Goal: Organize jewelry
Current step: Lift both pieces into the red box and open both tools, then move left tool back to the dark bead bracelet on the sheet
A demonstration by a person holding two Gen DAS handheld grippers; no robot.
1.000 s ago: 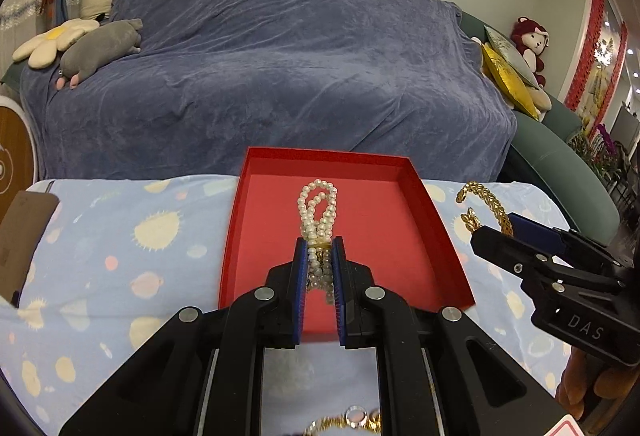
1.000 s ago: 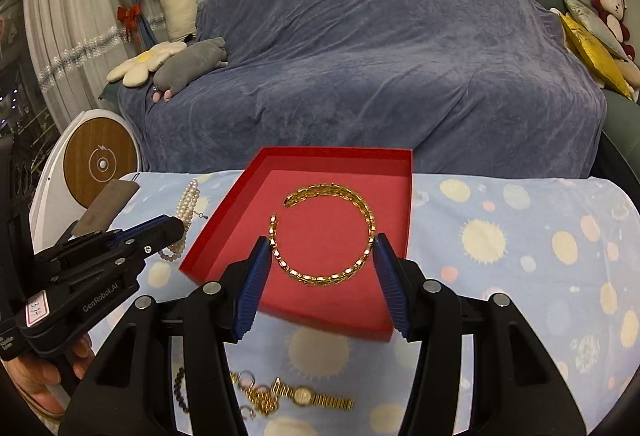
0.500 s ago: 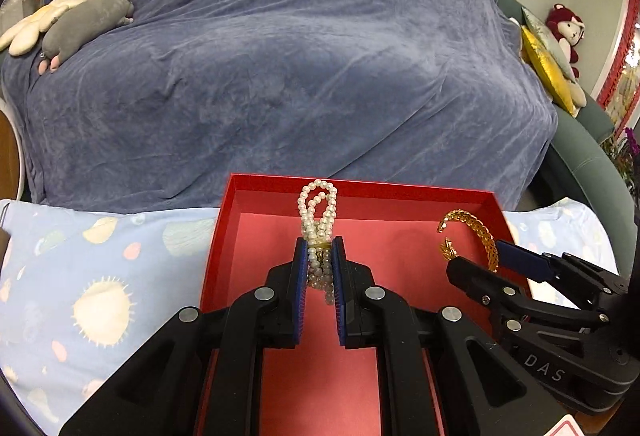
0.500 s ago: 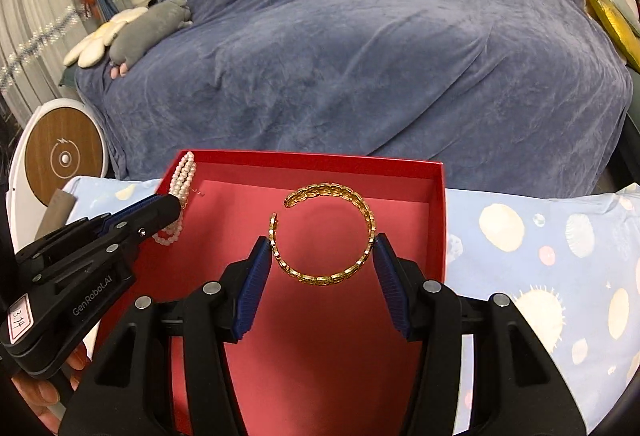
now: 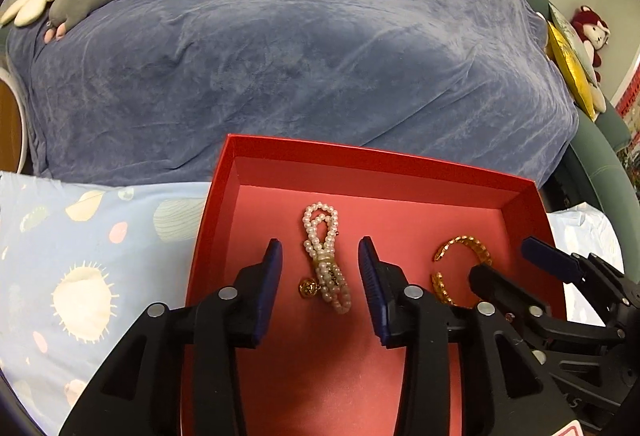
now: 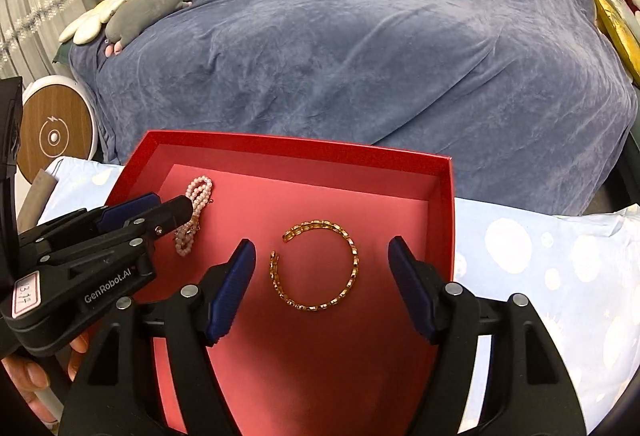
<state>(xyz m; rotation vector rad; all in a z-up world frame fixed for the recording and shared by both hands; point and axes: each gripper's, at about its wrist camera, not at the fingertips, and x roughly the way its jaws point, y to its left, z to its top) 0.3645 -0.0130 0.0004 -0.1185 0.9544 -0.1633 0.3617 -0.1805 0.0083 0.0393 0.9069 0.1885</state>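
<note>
A red tray (image 5: 424, 163) (image 6: 304, 145) sits on the table. A pearl bracelet (image 5: 325, 260) with a small gold charm lies on its floor, between the spread fingers of my open left gripper (image 5: 320, 276); it also shows in the right wrist view (image 6: 192, 213). A gold chain bracelet (image 6: 316, 266) lies on the tray floor between the wide fingers of my open right gripper (image 6: 322, 284); the left wrist view shows it (image 5: 460, 264) partly behind the right gripper. Neither gripper holds anything.
A pale blue patterned cloth (image 5: 80, 256) covers the table. A sofa under a blue-grey throw (image 5: 300, 55) stands just behind. Plush toys (image 6: 136, 11) lie on it. A round wooden-faced device (image 6: 56, 135) stands at the left.
Both grippers opened and let go: the pearl bracelet and the gold bracelet now lie on the tray floor. Both grippers moved forward over the tray before that.
</note>
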